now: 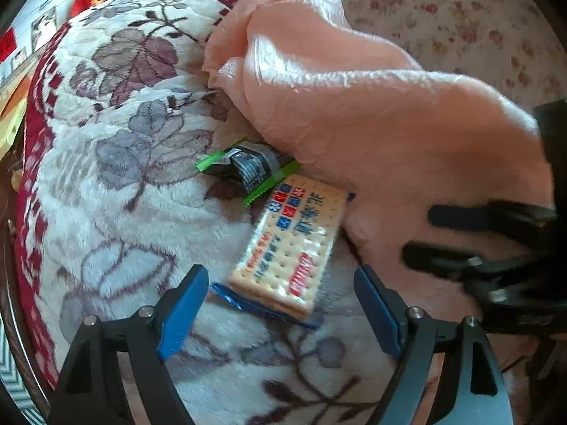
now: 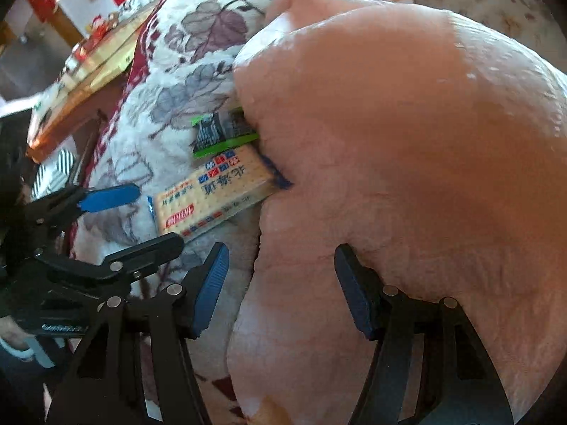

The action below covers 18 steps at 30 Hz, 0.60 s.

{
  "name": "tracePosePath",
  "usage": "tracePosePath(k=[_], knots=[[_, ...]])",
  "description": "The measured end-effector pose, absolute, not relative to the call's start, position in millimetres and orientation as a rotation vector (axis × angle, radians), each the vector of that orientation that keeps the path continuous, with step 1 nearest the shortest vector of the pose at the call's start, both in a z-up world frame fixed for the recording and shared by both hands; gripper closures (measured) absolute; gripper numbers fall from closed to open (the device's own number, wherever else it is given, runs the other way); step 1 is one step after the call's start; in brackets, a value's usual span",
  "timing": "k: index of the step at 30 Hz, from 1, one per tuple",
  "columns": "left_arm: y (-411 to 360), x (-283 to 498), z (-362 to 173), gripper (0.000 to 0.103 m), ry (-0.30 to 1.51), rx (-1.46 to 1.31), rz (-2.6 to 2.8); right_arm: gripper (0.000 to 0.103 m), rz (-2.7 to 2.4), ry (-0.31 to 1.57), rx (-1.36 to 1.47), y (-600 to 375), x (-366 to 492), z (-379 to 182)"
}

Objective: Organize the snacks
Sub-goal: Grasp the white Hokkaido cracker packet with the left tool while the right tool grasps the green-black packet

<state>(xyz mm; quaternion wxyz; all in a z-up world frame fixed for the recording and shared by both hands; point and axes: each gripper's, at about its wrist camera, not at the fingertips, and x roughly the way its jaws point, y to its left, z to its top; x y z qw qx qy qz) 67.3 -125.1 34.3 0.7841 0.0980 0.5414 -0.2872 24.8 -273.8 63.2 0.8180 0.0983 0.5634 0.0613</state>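
**Currently: two snack packs beside the peach bag, both grippers spread**

Snack count: 2. One cracker packet (image 1: 288, 248), tan with blue end seals and printed characters; one small green-edged sachet (image 1: 250, 171) with a dark printed centre. Both lie on the floral fleece blanket (image 1: 141, 163), each against the edge of the peach plastic bag (image 1: 354, 106). The sachet touches the packet's far end.

Long axis, left wrist view: the packet runs from about 7 o'clock (near end, blue seal) to 1 o'clock (far end, tucked at the bag). The sachet's axis runs roughly 10 to 4 o'clock, across the packet's far end.

Left gripper (image 1: 281, 304): fingers spread wide, nothing between the pads; the packet's near end sits between them, closer to the left pad, contact not determinable.

Right gripper (image 2: 283, 283): fingers also spread, holding nothing; its right finger lies against the bag, its left finger over the blanket.

View differences: the right wrist view shows the packet (image 2: 216, 194) side-on, with its printed long edge, and the sachet (image 2: 221, 131) at its 12 o'clock; it shows the left gripper (image 2: 156, 214) at 9 o'clock, one blue pad above the packet's near end. It also shows a wooden table (image 2: 71, 106) at 10 o'clock. The left wrist view alone shows the right gripper (image 1: 418, 233) at 3 o'clock, resting over the bag.
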Motion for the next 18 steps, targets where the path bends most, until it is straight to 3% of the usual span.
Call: tracePosePath(k=[13,15,18], knots=[[-154.9,83.8,8.0,0.018,1.245,0.241,-0.650,0.040,0.133,1.153,0.358,-289.2,26.6,71.2],[-152.9,86.6,7.3,0.035,1.234,0.229,-0.617,0.040,0.134,1.155,0.351,-288.8,27.2,70.4],[-142.7,85.5,9.4,0.041,1.227,0.191,-0.614,0.040,0.143,1.161,0.328,-285.1,28.2,68.9]])
